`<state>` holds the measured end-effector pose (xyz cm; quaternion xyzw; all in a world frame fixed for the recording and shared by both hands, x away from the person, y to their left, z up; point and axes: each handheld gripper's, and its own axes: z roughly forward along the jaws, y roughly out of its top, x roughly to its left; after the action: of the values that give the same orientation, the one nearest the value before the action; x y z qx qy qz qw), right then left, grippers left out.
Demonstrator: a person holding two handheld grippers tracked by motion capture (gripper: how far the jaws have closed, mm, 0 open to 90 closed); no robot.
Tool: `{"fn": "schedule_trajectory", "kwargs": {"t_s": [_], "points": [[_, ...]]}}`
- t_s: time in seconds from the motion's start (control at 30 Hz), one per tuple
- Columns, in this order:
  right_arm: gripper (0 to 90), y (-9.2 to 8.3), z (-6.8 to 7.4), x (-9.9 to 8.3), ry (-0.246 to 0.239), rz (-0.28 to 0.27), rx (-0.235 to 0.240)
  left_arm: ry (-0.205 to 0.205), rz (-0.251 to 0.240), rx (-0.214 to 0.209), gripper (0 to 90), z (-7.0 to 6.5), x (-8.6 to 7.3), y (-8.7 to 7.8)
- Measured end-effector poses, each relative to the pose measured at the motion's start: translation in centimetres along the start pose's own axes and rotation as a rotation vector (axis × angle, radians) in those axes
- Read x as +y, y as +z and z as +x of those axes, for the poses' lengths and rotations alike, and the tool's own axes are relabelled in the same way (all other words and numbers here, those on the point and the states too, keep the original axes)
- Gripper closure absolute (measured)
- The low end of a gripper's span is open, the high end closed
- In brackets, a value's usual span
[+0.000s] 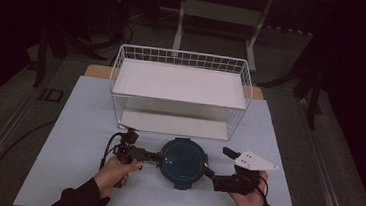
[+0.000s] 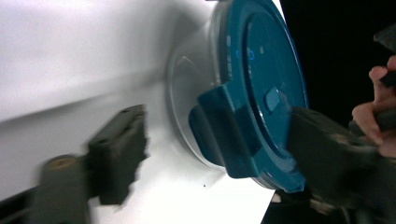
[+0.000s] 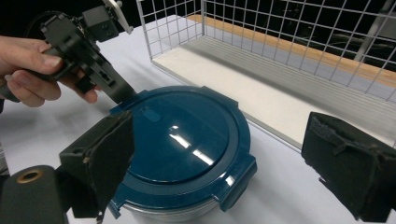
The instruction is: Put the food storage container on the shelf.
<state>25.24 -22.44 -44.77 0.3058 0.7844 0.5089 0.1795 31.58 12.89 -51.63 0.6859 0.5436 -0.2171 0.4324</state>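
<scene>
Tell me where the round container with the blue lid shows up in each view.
High view: blue-lidded container sits low centre, between both tools, before the wire rack.
Left gripper view: upper right, turned on its side.
Right gripper view: centre, below the rack.
Shared landmark: white tabletop.

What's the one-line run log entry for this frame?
object: round container with blue lid | left claw: jaws astride a lid clip, not clamped | right claw: open beside container | rack: behind container
</scene>
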Motion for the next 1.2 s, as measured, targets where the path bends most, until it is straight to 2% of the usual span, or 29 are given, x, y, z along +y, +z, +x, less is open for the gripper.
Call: {"fn": "schedule_trajectory", "kwargs": {"t_s": [0.13, 0.37, 0.43, 0.5, 0.57, 0.7, 0.83, 0.93, 0.97, 1.2], "points": [[9.6, 0.0, 0.0, -0.1, 0.004, 0.005, 0.005, -0.042, 0.008, -0.034, 37.3, 0.4, 0.1, 0.1], [9.6, 0.2, 0.0, -0.1, 0.007, 0.016, 0.006, -0.075, 0.028, -0.07, 46.9, 0.6, 0.1, 0.7], [9.6, 0.2, 0.0, -0.1, 0.01, 0.02, 0.009, -0.085, 0.042, -0.11, 50.4, 0.9, 0.0, 0.9], [9.6, 0.1, -0.1, -0.1, 0.016, 0.021, 0.007, -0.077, 0.046, -0.123, 51.7, 1.0, 0.0, 1.0], [9.6, 0.1, -0.2, -0.2, 0.024, 0.025, 0.01, -0.088, 0.043, -0.136, 52.7, 1.2, -0.1, 1.0], [9.6, 0.3, -0.7, -0.4, 0.061, 0.053, 0.024, -0.061, 0.037, -0.128, 53.1, 0.9, -0.2, 0.9], [12.6, 0.7, -1.4, -0.9, 0.12, 0.088, 0.042, -0.022, 0.038, -0.12, 53.8, 0.5, -0.3, 0.7], [12.6, 0.9, -1.6, -1.1, 0.14, 0.106, 0.05, -0.004, 0.034, -0.119, 54.5, 0.3, -0.5, 0.6], [12.7, 1.1, -1.9, -1.3, 0.177, 0.12, 0.073, 0.012, 0.035, -0.118, 54.8, 0.2, -0.7, 0.5], [16.6, 1.4, -3.0, -1.9, 0.307, 0.163, 0.146, 0.08, 0.022, -0.119, 56.1, -0.3, -1.3, 0.2]]}}
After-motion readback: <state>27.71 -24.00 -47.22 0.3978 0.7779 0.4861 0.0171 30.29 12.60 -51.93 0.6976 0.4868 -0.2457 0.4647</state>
